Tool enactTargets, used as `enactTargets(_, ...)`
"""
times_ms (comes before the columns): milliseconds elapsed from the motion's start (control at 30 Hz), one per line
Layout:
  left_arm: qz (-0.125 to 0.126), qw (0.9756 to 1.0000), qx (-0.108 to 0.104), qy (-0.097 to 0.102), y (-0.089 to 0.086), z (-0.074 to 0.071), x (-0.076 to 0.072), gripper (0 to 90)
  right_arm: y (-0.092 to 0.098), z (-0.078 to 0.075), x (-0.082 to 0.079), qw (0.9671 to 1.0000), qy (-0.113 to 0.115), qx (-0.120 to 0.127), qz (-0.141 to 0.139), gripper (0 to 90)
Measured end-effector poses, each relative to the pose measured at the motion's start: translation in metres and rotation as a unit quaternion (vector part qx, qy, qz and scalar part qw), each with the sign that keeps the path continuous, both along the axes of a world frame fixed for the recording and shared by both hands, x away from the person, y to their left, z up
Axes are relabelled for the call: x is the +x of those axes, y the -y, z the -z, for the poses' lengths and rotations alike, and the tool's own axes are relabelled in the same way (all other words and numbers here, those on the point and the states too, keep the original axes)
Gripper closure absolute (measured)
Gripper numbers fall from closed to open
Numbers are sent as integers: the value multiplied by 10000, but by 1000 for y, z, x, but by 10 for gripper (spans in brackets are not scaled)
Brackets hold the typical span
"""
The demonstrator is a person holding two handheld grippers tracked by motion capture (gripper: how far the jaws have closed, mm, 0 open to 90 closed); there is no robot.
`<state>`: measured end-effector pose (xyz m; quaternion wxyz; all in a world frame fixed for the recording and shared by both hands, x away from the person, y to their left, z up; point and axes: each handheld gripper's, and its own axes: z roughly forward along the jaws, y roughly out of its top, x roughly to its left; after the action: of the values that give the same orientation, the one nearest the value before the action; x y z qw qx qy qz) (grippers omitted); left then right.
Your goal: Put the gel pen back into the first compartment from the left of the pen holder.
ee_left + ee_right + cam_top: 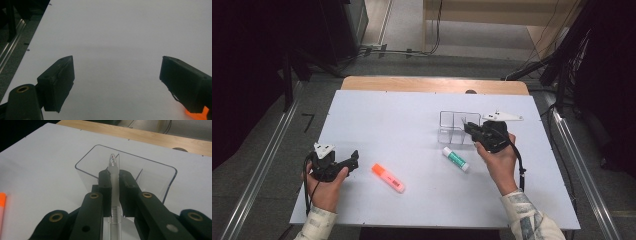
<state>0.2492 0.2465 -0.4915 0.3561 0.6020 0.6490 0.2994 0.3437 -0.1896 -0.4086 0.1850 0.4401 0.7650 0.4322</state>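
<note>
Jaws of the right gripper (pixel 114 182) are clamped on a clear pen (pixel 113 165) over the organizer (pixel 170 173); left gripper (pixel 117 77) jaws are held wide, empty.

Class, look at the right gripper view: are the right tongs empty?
No: the right tongs are shut on a clear pen, whose tip points toward the clear plastic organizer ahead.

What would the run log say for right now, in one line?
right gripper: shut on clear pen, over clear organizer | left gripper: open | orange highlighter, glue stick: on table
</note>
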Motion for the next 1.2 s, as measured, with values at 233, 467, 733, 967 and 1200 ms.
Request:
enactTargets(233,9,10000,4,-4,0,0,0,128,-4,0,6,10000,-23,2,-3,789)
enactTargets(467,10,10000,7,-14,0,0,0,127,-12,-2,14,10000,-28,45,-47,789)
enactTargets(733,16,10000,2,-12,0,0,0,128,-25,-7,28,9999,-45,36,-103,789)
enactTargets(967,42,10000,10,-22,0,1,1,127,-34,-8,41,9999,-90,35,-108,789)
enactTargets(1200,56,10000,10,-27,1,1,1,127,-45,-12,50,9998,-100,48,-160,789)
